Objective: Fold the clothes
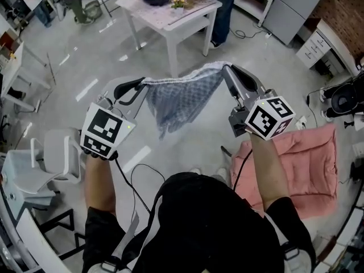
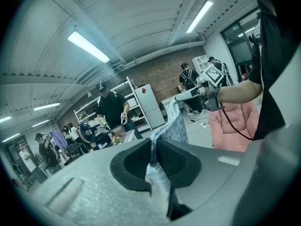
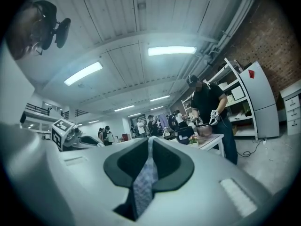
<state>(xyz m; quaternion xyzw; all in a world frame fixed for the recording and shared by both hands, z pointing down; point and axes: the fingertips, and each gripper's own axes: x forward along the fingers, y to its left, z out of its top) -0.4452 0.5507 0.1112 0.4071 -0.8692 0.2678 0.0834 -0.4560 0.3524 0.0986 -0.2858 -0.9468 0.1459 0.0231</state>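
Observation:
A blue-grey patterned cloth (image 1: 183,98) hangs in the air between my two grippers, its top edge stretched and its middle drooping to a point. My left gripper (image 1: 143,83) is shut on the cloth's left corner; in the left gripper view the cloth (image 2: 162,140) runs out from between the jaws toward the other gripper. My right gripper (image 1: 225,67) is shut on the right corner, and in the right gripper view a strip of the cloth (image 3: 143,180) is pinched between its jaws.
A pink padded mat (image 1: 301,166) lies on the floor at the right. A white table (image 1: 170,16) with a bowl and items stands ahead, a person beside it. A white chair (image 1: 54,158) is at the left. Cables trail over the grey floor.

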